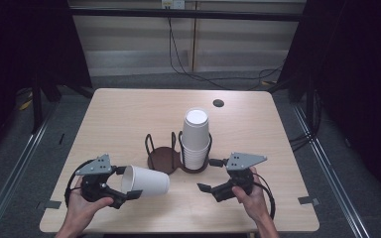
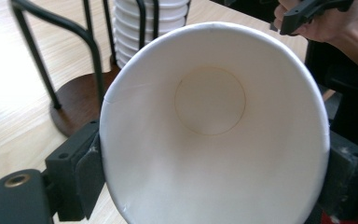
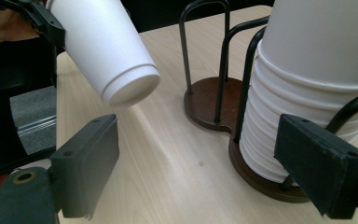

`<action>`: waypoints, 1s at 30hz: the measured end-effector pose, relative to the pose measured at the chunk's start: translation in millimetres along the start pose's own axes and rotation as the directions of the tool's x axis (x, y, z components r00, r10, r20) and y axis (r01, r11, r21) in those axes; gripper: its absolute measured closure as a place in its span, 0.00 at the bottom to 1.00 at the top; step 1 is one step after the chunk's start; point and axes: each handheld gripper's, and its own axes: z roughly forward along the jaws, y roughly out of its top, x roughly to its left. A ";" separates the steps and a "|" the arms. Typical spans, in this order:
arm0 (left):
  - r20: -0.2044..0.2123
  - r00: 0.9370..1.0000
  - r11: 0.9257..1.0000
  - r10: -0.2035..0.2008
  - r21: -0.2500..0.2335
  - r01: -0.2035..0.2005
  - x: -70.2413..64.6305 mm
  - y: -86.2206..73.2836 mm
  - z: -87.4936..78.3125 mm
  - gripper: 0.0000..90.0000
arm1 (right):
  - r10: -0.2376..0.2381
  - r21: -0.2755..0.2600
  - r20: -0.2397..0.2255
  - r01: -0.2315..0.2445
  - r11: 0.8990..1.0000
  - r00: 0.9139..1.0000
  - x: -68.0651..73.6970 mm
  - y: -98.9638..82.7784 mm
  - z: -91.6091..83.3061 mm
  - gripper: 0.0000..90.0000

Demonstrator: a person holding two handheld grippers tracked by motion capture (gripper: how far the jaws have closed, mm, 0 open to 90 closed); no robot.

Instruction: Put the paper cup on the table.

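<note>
High view: the left gripper (image 1: 124,184) grips a white paper cup (image 1: 146,181) at its rim, jaws parted about halfway, one on either side of the mouth. The cup lies on its side above the bench near the front edge, long axis level, base pointing at the dark two-bay wire cup holder (image 1: 178,153) mid-bench. The empty bay (image 1: 161,157) is nearest. The right gripper (image 1: 209,174) hangs open and empty beside the stack of white cups (image 1: 196,139).

The high view looks down on my whole table (image 1: 129,114); both gripper views sit close (facing inward), sharing the cup rack (image 3: 214,107) between them.
</note>
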 end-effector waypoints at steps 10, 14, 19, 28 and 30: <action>-0.031 0.999 0.999 -0.045 -0.002 0.045 10.3 -8.9 -20.8 0.14 | 0.015 0.003 0.032 -0.016 1.000 0.999 0.3 -6.3 -3.3 0.15; -0.055 0.997 0.999 -0.051 0.001 0.051 13.8 -9.2 -27.7 0.14 | 0.022 -0.005 0.035 -0.022 1.000 0.999 -1.2 -7.0 -5.0 0.15; -0.083 0.994 0.998 -0.067 0.006 0.067 21.3 -7.2 -36.7 0.14 | 0.024 -0.009 0.039 -0.024 1.000 0.999 -1.9 -7.2 -6.7 0.16; -0.124 0.991 0.998 -0.057 0.027 0.061 29.0 -3.5 -44.9 0.14 | 0.029 -0.024 0.034 -0.028 0.999 0.999 -3.7 -7.9 -9.8 0.15; -0.142 0.989 0.998 -0.042 0.045 0.049 31.8 -1.3 -48.2 0.14 | 0.032 -0.026 0.031 -0.031 0.999 0.999 -4.4 -8.2 -9.8 0.15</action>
